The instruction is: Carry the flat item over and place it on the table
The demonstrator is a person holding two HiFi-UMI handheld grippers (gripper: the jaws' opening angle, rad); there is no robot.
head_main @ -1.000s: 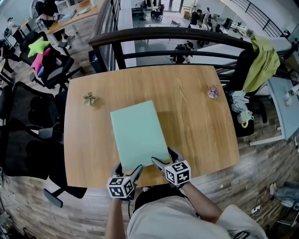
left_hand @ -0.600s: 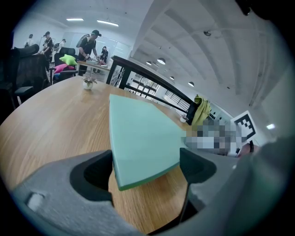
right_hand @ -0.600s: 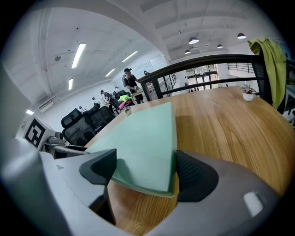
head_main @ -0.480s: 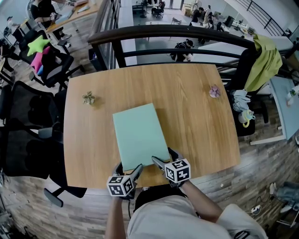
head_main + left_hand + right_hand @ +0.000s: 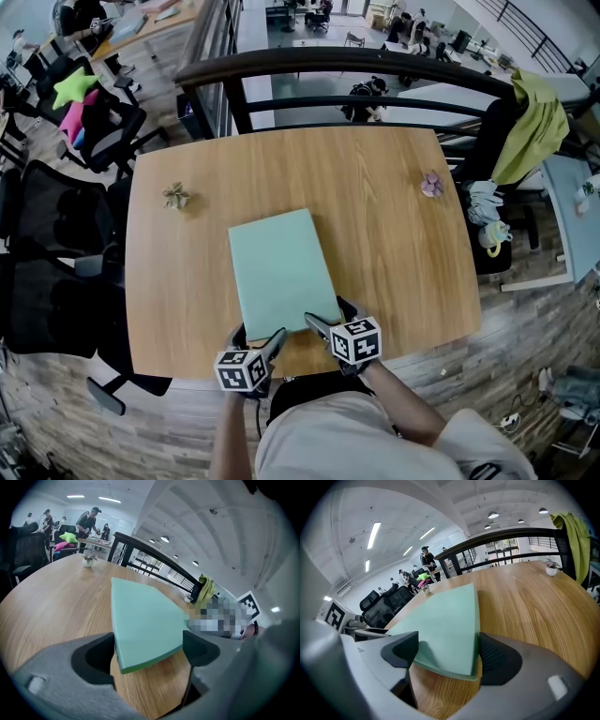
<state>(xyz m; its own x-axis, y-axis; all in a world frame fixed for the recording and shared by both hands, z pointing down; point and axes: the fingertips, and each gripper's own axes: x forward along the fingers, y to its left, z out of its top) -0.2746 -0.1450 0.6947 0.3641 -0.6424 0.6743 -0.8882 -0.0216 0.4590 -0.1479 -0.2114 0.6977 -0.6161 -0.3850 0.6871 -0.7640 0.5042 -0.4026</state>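
Green board (image 5: 279, 272) sits lower centre of the head view over the bench (image 5: 403, 253), its near edge raised a little. Left claw (image 5: 257, 341) and right claw (image 5: 328, 321) each pinch a near corner, jaws set wide. Board looks light and stiff, but smooth edges could slip. Plant pot (image 5: 175, 197) upper left and flower pot (image 5: 430, 184) upper right, both well apart from it. Nothing in the way.

flat item (image 5: 279, 272) over table (image 5: 384, 206), left gripper (image 5: 258, 339), right gripper (image 5: 328, 317) at near corners

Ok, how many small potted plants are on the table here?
2. One potted plant stands near the table's left edge, the other near its right edge, both apart from the green board. None looks hidden.
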